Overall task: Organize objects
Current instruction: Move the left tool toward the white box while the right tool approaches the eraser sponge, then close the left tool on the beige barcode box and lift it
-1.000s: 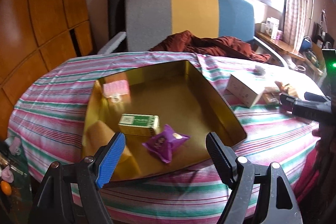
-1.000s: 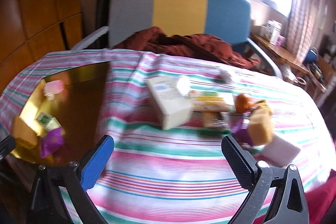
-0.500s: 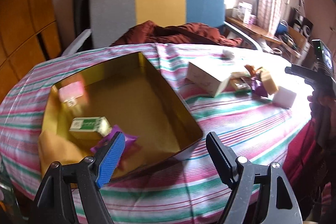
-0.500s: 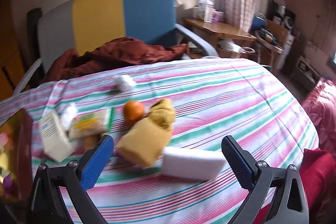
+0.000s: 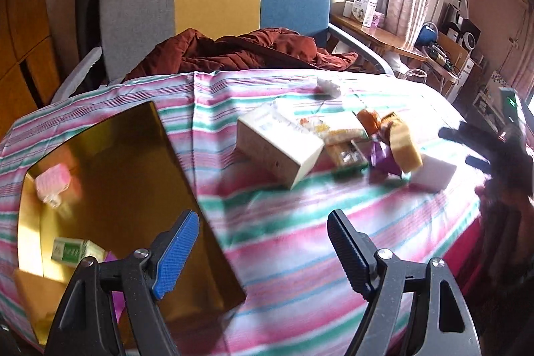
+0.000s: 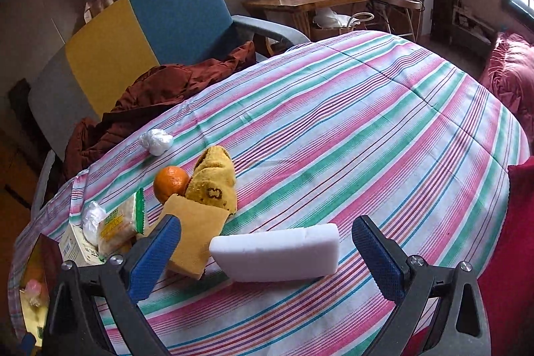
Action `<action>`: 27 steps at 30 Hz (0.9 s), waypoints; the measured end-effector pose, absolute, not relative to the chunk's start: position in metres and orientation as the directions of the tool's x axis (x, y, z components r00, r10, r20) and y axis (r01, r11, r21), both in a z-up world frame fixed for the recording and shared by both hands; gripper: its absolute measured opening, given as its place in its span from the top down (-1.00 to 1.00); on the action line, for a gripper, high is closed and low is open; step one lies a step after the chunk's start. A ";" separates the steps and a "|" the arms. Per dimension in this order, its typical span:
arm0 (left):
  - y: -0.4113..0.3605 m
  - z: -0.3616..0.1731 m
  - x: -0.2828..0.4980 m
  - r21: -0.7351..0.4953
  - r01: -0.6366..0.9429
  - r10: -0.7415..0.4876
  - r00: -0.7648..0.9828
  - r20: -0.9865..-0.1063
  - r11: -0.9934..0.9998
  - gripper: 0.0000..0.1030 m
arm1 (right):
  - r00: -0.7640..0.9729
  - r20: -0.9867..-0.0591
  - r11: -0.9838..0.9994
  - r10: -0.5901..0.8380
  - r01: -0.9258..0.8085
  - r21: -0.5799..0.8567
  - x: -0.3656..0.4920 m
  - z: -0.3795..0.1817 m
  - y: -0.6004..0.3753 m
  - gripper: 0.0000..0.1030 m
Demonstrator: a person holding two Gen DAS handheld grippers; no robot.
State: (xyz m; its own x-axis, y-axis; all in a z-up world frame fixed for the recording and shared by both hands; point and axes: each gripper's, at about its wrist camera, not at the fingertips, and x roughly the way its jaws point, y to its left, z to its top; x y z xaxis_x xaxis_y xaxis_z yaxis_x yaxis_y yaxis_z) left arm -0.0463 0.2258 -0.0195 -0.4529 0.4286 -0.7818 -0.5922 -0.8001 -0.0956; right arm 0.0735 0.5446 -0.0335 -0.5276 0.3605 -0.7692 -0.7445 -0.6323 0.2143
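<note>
Swung over from the gold tray, right gripper [image 6: 267, 259] hovers apart, white sponge [image 6: 275, 252] lying between its fingers.

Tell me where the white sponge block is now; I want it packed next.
In the right wrist view the white sponge block lies on the striped tablecloth, low and central, just ahead of the right gripper, beside the yellow sponge.
</note>
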 end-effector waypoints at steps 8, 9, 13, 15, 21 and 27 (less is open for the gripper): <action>0.275 -0.035 -0.103 -0.136 -0.526 0.393 -0.415 -0.821 -0.840 -0.88 | -0.550 -0.766 -0.654 0.333 -0.720 0.233 0.072 -0.034 0.542 -0.99; 0.280 -0.038 -0.112 -0.148 -0.506 0.386 -0.405 -0.829 -0.850 -0.95 | -0.553 -0.765 -0.658 0.329 -0.716 0.235 0.071 -0.033 0.542 -0.99; 0.292 -0.048 -0.138 -0.191 -0.435 0.376 -0.390 -0.841 -0.880 -0.99 | -0.564 -0.764 -0.672 0.314 -0.700 0.240 0.069 -0.033 0.539 -1.00; 0.299 -0.053 -0.147 -0.180 -0.421 0.357 -0.392 -0.848 -0.889 -1.00 | -0.568 -0.765 -0.681 0.304 -0.691 0.243 0.067 -0.033 0.539 -0.99; 0.319 -0.075 -0.167 -0.152 -0.408 0.307 -0.348 -0.886 -0.900 -1.00 | -0.573 -0.766 -0.695 0.291 -0.677 0.243 0.065 -0.034 0.536 -0.99; 0.317 -0.093 -0.162 -0.189 -0.434 0.332 -0.282 -0.900 -0.881 -0.32 | -0.569 -0.767 -0.676 0.296 -0.692 0.252 0.068 -0.035 0.541 -0.99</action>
State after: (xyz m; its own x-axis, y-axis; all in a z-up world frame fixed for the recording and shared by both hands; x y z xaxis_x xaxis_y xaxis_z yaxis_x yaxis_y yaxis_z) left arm -0.1623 0.3170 -0.0926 -0.2820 0.3320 -0.9001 -0.4339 -0.8809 -0.1890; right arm 0.0676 0.5409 -0.0346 -0.5688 0.2963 -0.7672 -0.6925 -0.6759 0.2523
